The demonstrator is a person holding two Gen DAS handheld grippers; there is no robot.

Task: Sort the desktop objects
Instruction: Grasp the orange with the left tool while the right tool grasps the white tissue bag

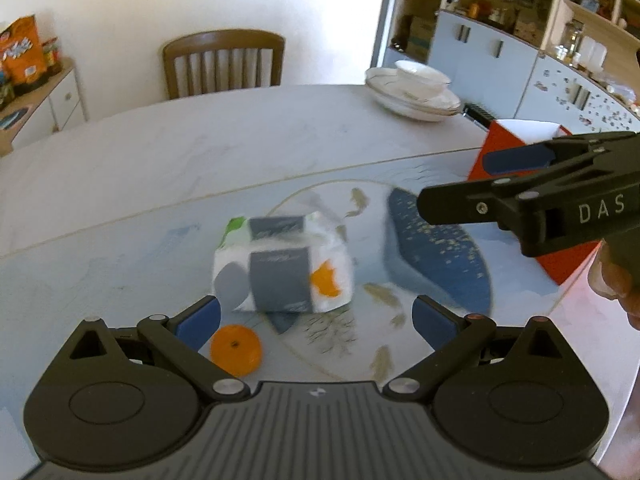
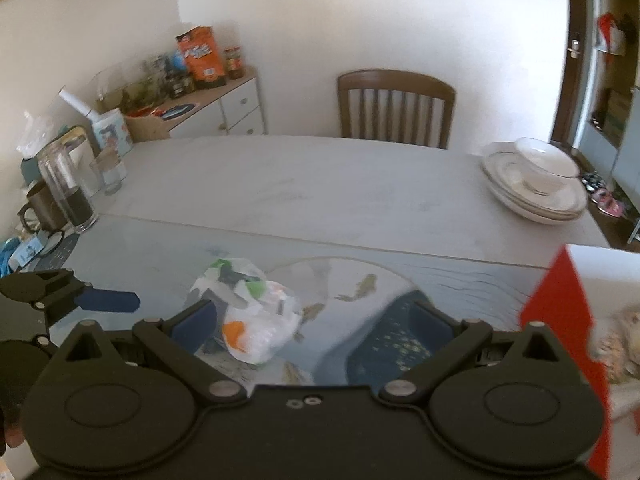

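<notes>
in the left wrist view the left gripper [image 1: 316, 314] fills the bottom of the frame, its jaws spread wide and grasping nothing. just beside its left blue pad lies an orange disc [image 1: 236, 350], and right ahead of the gap, in the centre of the frame, lies a tissue pack [image 1: 284, 266], white with grey, green and orange marks, a little blurred. it rests on a printed mat [image 1: 120, 264] with fish and a dark blue patch, and the mat surface around the pack is free on all sides. the right gripper [image 1: 452, 184] enters from the right edge, above the mat, and in front of a red box [image 1: 496, 140]; in the right wrist view its jaws [image 2: 316, 322] are released, and the pack [image 2: 250, 316] lies just beside its left pad, mostly inside the gap. this view also shows the red box [image 2: 560, 308] close at the right edge with something pale inside, too blurred to name. farther, the grey table [image 1: 240, 140] is bare up to its far edge, where stacked white plates [image 1: 416, 88] with a bowl stand at upper right and a wooden chair [image 1: 224, 64] behind. only the right wrist view shows glass jars [image 2: 68, 184] at the left edge of the table.
</notes>
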